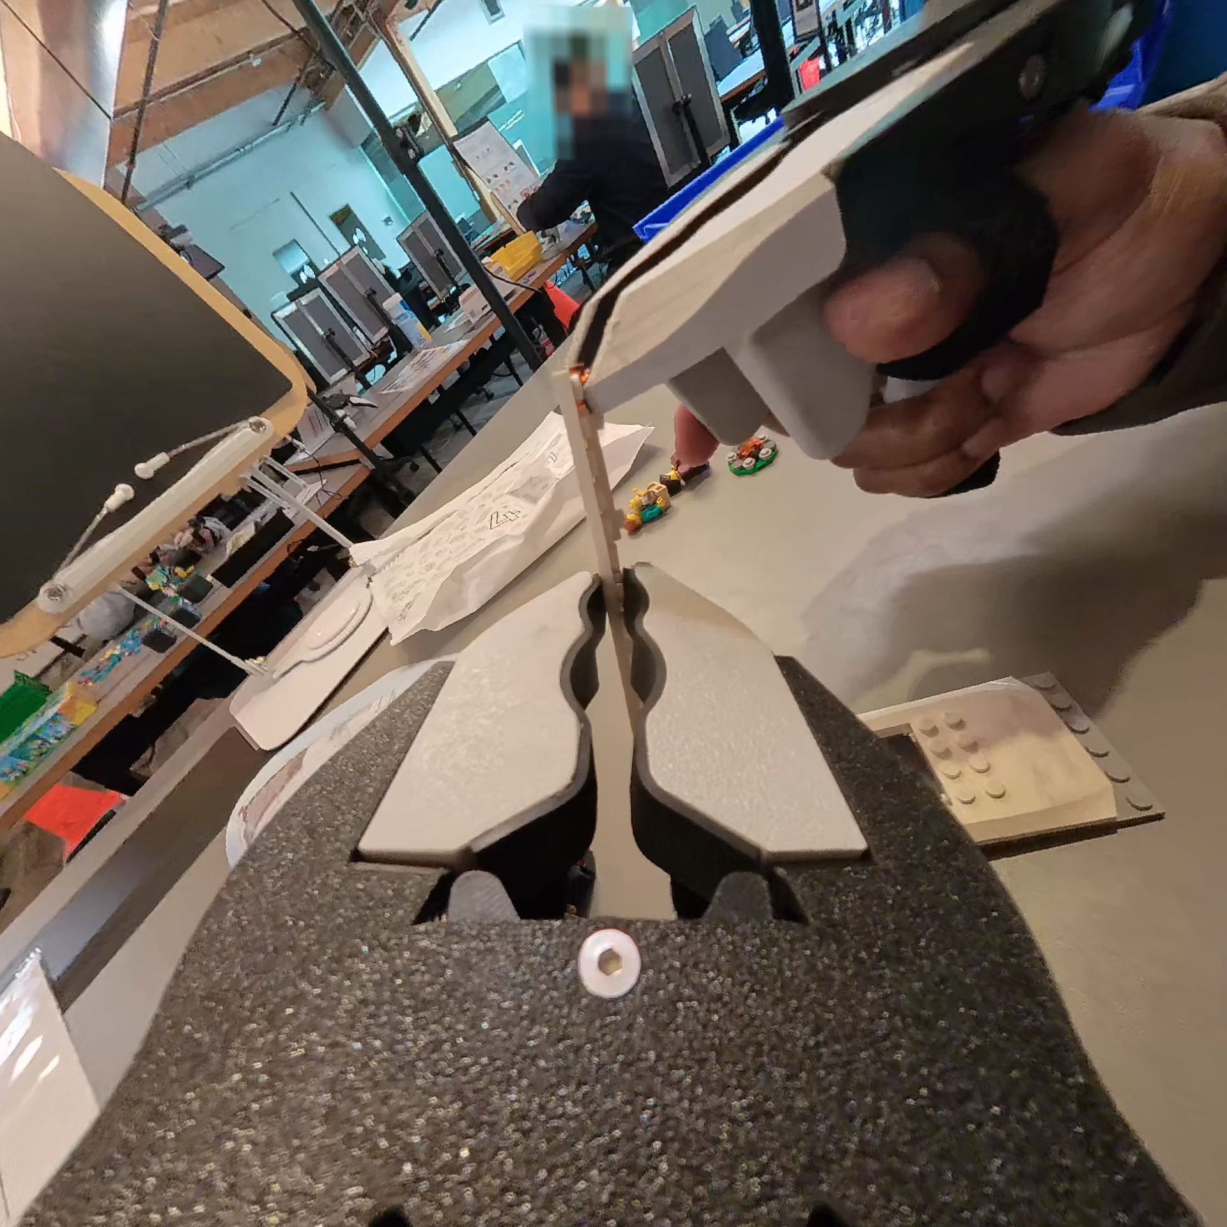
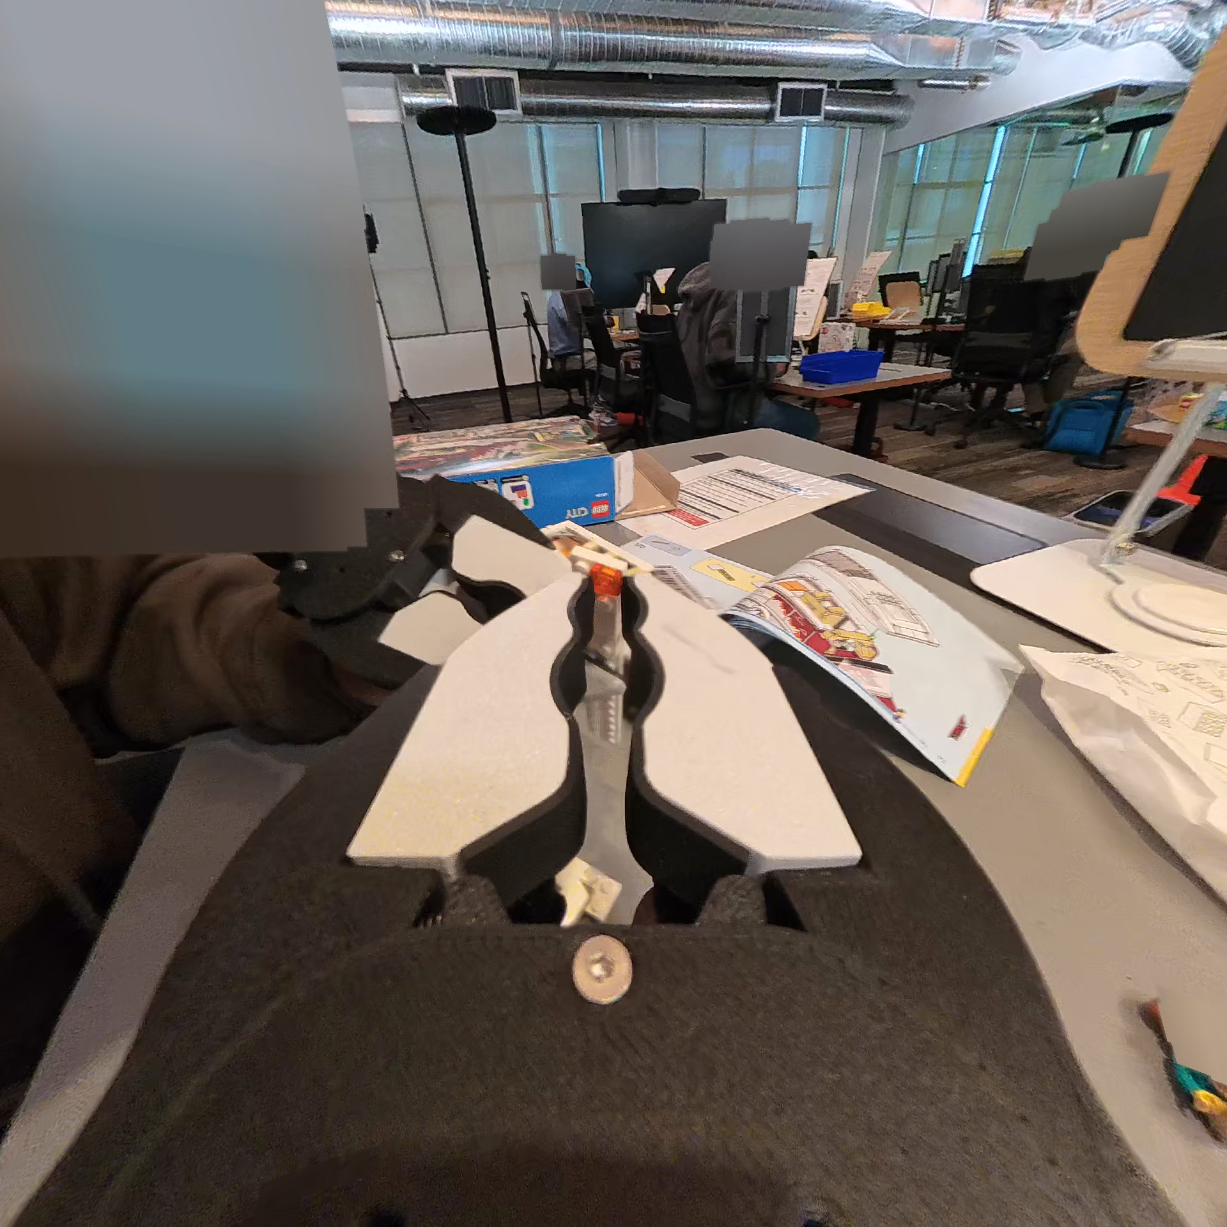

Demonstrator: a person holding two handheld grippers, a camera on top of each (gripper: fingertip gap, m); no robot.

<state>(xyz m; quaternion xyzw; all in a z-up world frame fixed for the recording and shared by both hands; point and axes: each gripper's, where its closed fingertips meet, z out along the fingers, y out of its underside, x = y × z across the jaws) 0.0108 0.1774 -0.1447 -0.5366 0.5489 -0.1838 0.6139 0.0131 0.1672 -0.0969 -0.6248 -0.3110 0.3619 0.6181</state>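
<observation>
You are clamping one thin, stiff, light white brick strip (image 1: pixel 601 504) in the left gripper (image 1: pixel 614 584). The right gripper (image 2: pixel 605 584) is pinching a small orange stud (image 2: pixel 605 579) at the strip's 12 o'clock end. It likely snaps apart; hold by its flat faces.

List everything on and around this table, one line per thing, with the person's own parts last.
Thin white brick strip: one, white, clamped at one end in the left jaws, far end at the right jaws.
Orange stud: one, orange, between the right jaws' tips.
Small brick builds: about three, mixed colours, on the table beyond the strip.
Studded plate: one, tan on grey, right of the left gripper.
Printed paper bag: one, white, far left on the table.
Instruction booklet: one, open.
Toy box: one, blue.
Tablet stand: one, white.
Left gripper: shut on the strip.
Right gripper: shut on the orange stud.
Hand: one, holding the right gripper.
</observation>
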